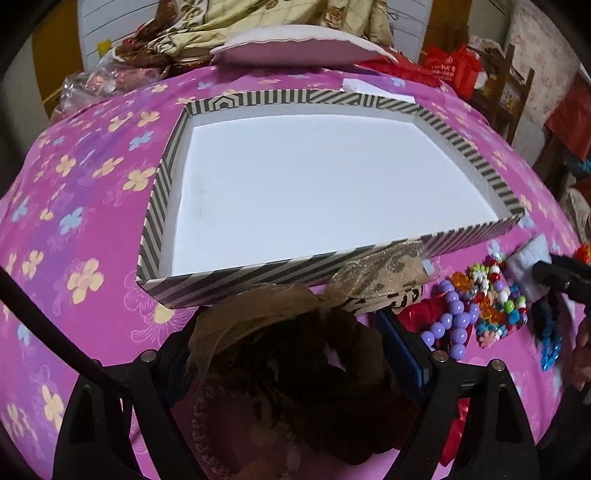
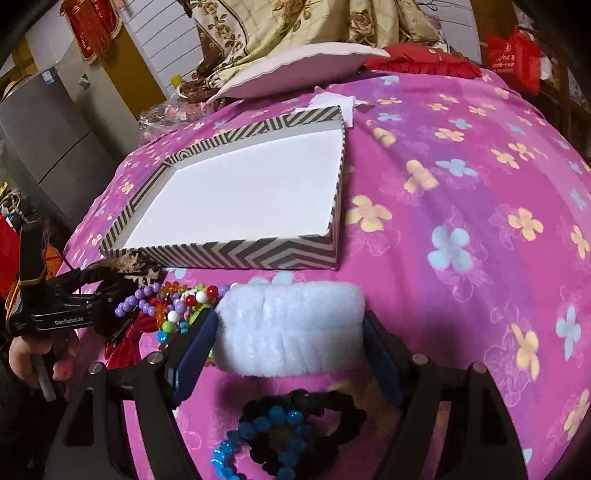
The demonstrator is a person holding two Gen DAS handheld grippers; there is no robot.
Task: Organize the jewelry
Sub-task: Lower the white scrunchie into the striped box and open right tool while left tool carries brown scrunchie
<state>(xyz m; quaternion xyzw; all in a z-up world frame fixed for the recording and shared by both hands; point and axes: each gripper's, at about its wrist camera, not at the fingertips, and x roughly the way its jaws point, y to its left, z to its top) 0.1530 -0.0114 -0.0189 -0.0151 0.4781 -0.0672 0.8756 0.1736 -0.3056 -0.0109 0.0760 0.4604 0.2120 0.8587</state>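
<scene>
Right tongs (image 2: 288, 328) clasp white fluffy band (image 2: 291, 328) beside striped box (image 2: 236, 254)

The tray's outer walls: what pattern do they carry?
Dark grey and cream stripes, forming chevrons on the tray; clearest in the right wrist view.

1. Bedcover (image 2: 461, 155): magenta-to-purple, printed with yellow and pale blue four-petal flowers.
2. Box (image 1: 236, 275): black-and-cream stripes outside, chevron on one wall; plain white inside.
3. Fluffy band (image 2: 291, 326): white, faintly bluish.
4. Bead pile (image 1: 484, 302): lilac, orange, red, white, green, turquoise.
5. Blue bead string (image 2: 258, 435): bright blue, lying against a black scrunchie (image 2: 332, 417).
6. Hair bow (image 1: 280, 325): dark brown with sheer tan ribbon.
7. Gripper pads (image 2: 194, 354): blue, on black frames.
8. Quilt (image 2: 280, 29): cream with brown roses.
</scene>
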